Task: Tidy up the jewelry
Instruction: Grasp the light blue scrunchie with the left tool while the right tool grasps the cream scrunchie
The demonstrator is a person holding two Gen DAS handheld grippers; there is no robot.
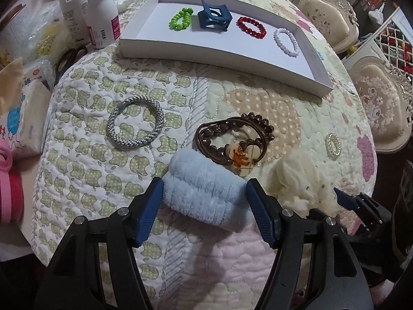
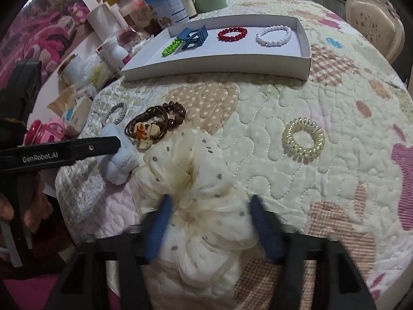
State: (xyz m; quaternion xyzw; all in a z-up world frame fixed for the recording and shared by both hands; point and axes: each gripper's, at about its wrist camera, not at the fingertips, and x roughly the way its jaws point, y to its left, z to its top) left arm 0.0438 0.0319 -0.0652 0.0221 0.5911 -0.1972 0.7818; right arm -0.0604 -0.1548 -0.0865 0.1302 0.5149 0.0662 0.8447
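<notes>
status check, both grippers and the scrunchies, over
Left gripper open, straddling blue fluffy scrunchie. Right gripper around cream scrunchie, grip unclear. White tray holds four pieces. Nothing in the way.

One white tray (image 1: 165, 49) holds four things: three bead bracelets, one green (image 1: 180, 18), one red (image 1: 251, 27) and one white (image 1: 286, 41), and one blue hair claw (image 1: 214, 17). On the quilt (image 1: 85, 160) lie five more things: one grey braided hair tie (image 1: 134, 121), one bundle of brown beads and bands (image 1: 233, 139), one light blue fluffy scrunchie (image 1: 204, 193), one cream scrunchie (image 2: 196, 180) and one clear spiral hair tie (image 2: 303, 139). At the edge stand two white bottles (image 1: 102, 13).
</notes>
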